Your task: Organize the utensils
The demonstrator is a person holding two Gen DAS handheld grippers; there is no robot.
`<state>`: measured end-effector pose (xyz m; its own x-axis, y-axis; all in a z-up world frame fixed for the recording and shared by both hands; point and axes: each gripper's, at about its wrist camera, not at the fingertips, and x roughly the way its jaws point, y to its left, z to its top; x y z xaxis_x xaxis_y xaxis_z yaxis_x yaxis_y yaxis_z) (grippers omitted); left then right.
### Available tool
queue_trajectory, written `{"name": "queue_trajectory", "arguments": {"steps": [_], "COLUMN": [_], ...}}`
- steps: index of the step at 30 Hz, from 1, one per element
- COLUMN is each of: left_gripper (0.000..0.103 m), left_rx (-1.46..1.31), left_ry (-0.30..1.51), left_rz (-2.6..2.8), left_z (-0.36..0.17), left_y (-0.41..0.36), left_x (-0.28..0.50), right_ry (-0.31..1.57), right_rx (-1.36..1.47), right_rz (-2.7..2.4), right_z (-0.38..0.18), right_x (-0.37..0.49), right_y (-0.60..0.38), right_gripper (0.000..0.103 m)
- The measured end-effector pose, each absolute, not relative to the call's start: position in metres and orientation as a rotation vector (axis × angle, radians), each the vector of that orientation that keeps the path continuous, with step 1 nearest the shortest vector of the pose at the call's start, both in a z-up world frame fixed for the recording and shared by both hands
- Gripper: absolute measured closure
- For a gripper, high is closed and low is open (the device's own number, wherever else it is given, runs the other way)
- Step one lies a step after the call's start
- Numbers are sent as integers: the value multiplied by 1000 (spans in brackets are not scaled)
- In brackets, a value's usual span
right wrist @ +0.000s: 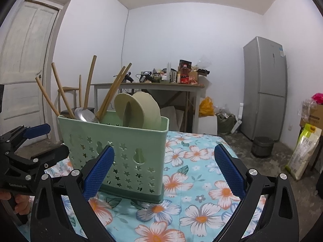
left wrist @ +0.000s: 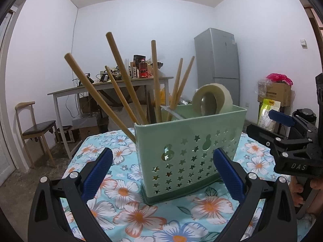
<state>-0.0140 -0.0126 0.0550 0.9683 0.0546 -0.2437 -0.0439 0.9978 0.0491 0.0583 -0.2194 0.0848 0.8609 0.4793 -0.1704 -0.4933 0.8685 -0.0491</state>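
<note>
While both empty, left gripper [left wrist: 162, 173] and right gripper [right wrist: 164, 170] wide apart before caddy [right wrist: 121, 151].

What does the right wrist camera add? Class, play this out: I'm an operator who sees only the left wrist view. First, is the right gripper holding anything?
Observer: No. The right gripper is open, with nothing between its fingers.
Operator: I see one beige ring in the basket. Is that all?
Observer: There are two beige pieces, side by side at the right end of the basket.
Operator: Where is the spoon?
Observer: The spoon shows its bowl above the rim among the chopsticks, left of the beige pieces.
</note>
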Motion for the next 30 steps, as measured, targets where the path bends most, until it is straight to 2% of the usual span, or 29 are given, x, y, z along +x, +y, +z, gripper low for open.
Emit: {"name": "queue_trajectory", "arguments": {"steps": [30], "left_gripper": [5], "left_rx": [42], "left_ry": [254], "left_rz": [52], "left_z": [55], "left_y": [-15], "left_x": [-11], "right_ry": [131], "right_rx": [-104], "right_rz": [516], "right_z": [86], "right_x": [51], "right_y": [-216], "right_gripper": [8]}}
